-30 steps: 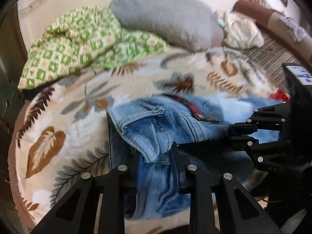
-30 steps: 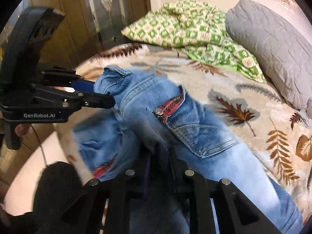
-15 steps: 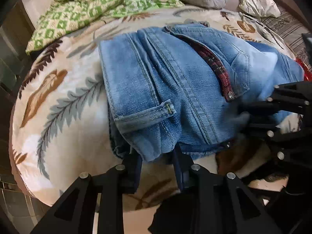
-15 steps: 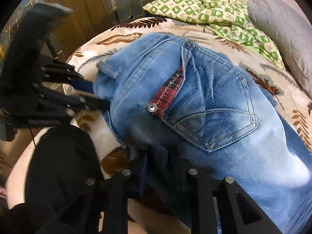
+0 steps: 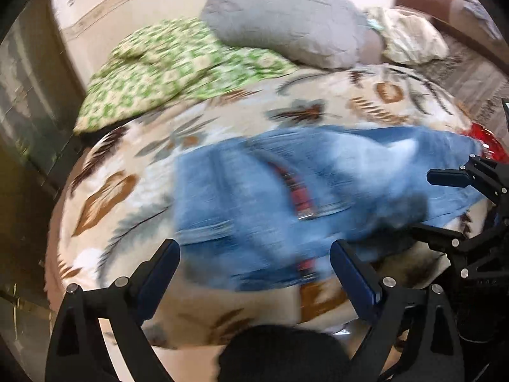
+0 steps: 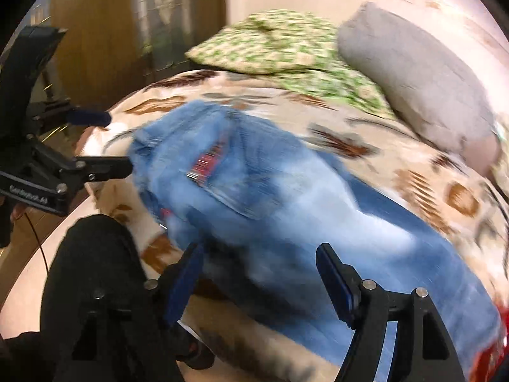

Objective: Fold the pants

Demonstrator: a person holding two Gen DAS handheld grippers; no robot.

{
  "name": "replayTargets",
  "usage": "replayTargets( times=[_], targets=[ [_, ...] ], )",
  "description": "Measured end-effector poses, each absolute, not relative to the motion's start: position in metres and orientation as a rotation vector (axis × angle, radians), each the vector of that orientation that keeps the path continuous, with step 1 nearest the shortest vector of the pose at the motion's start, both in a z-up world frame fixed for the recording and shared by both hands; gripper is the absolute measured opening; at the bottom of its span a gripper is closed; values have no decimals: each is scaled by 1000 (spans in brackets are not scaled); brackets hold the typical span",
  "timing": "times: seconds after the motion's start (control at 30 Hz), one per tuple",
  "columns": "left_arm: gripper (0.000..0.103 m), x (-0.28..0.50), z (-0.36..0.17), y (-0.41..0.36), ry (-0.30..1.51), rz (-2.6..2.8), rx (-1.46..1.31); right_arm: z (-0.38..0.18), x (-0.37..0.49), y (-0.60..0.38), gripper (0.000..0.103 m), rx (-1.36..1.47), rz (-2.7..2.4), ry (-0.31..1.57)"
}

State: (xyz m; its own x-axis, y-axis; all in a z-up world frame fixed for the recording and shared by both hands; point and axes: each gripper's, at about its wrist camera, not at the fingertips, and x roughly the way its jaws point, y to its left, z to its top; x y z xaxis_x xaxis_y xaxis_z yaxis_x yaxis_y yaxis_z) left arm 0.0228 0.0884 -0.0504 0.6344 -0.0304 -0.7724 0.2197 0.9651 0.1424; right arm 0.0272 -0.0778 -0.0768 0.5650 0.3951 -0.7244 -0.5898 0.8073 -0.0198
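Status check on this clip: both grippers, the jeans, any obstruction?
Left gripper open, empty. Right gripper open, empty. Jeans lying on the leaf-print blanket, unheld. Nothing blocking; frames motion-blurred.

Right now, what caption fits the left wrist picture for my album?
Open left hand-held gripper above blue jeans lying on a leaf-print blanket.

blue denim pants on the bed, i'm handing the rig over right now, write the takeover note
Left hand-held gripper: open, empty, at the waistband end.
Right hand-held gripper: open, empty, by the near edge of the pants.
Blue denim pants: released, lying on the leaf-patterned bedspread, red-trimmed back pocket up, legs running to the right. Frames are blurred, so the fold lines are unclear.
Done: pants laid down.
Left: probably regrasp and fold further.
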Motion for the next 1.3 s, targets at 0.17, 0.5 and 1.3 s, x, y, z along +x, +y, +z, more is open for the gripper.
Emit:
replayTargets(
  times=[0.17,0.5,1.3],
  targets=[
    [95,28,-52,19,848,-268,265,-74,15,-163,76,-184,407,807],
    [95,48,-56,-130,839,-523,378,-86,1,-309,76,-24,74,895],
    [95,138,-57,-288,832,-913,711,-118,28,-381,76,247,-130,1021]
  ],
)
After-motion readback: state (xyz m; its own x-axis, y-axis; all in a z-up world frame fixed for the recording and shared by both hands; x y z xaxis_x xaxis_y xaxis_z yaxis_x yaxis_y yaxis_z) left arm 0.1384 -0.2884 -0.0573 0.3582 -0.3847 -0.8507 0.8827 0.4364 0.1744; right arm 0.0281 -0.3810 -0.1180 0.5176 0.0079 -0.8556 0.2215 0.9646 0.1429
